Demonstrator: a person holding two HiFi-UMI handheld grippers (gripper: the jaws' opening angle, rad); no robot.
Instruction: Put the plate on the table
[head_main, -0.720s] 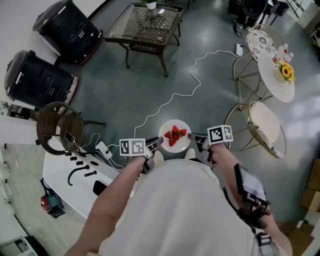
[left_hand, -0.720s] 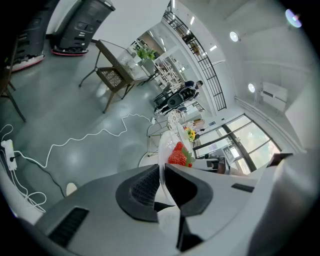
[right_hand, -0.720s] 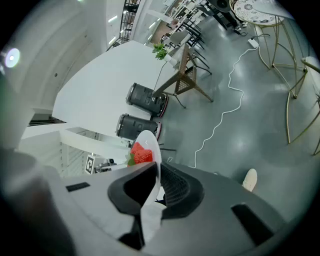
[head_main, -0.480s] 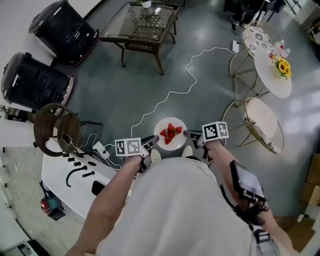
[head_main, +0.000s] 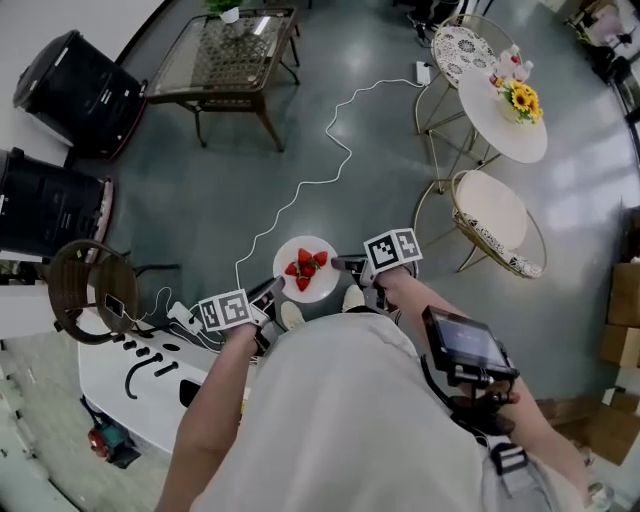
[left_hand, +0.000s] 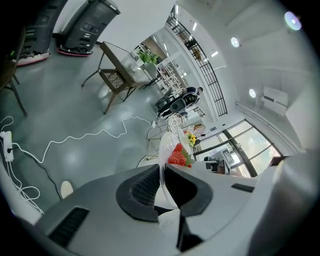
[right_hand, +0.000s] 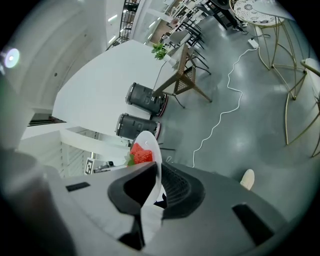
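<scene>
A white plate (head_main: 318, 290) with several red strawberries (head_main: 304, 268) hangs level above the grey floor, in front of the person's body. My left gripper (head_main: 272, 290) is shut on its left rim and my right gripper (head_main: 345, 266) is shut on its right rim. In the left gripper view the plate (left_hand: 162, 150) shows edge-on between the jaws of the left gripper (left_hand: 163, 181), with strawberries (left_hand: 178, 156) beyond. In the right gripper view the plate (right_hand: 152, 147) stands the same way in the right gripper (right_hand: 159, 182). A round white table (head_main: 490, 125) with sunflowers (head_main: 519, 98) stands at the upper right.
Two wire chairs (head_main: 492, 225) (head_main: 457, 48) flank the round table. A white cable (head_main: 300, 190) snakes over the floor toward a glass coffee table (head_main: 230, 50). Black machines (head_main: 60, 80) stand at the left, with a wicker chair (head_main: 85, 290) and a white desk (head_main: 130, 370) below them.
The head view has swung: the round table, chairs and coffee table have slid left and down. Both grippers keep their hold on the plate, which sits a little further left in the picture.
</scene>
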